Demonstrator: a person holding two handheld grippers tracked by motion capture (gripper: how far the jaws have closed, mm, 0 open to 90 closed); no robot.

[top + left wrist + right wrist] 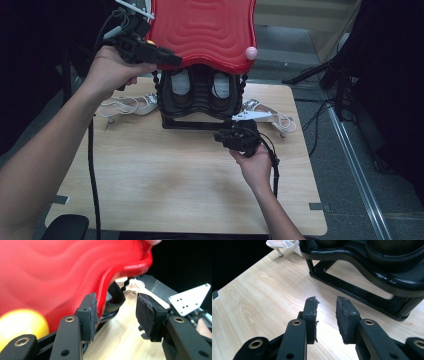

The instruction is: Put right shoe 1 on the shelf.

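A black shoe stand [197, 102] sits at the back of the wooden table [165, 180], with a wavy red lid [202, 30] raised over it. White shoes [181, 82] rest inside the stand. My left gripper [170, 59] is at the lid's left edge, open; in the left gripper view [116, 312] the red lid's rim [107, 277] runs just behind the left pad and nothing is between the pads. A yellow knob [22, 325] sits on the lid near that jaw. My right gripper [222, 136] hovers low before the stand's front right corner, open and empty [326, 312], facing the black base [372, 270].
A white heeled sandal [127, 105] lies left of the stand, and another [270, 116] lies to its right. A pink knob [251, 52] marks the lid's right corner. Bare wood stretches from the stand to the near edge. Cables and dark gear stand off the table's right side.
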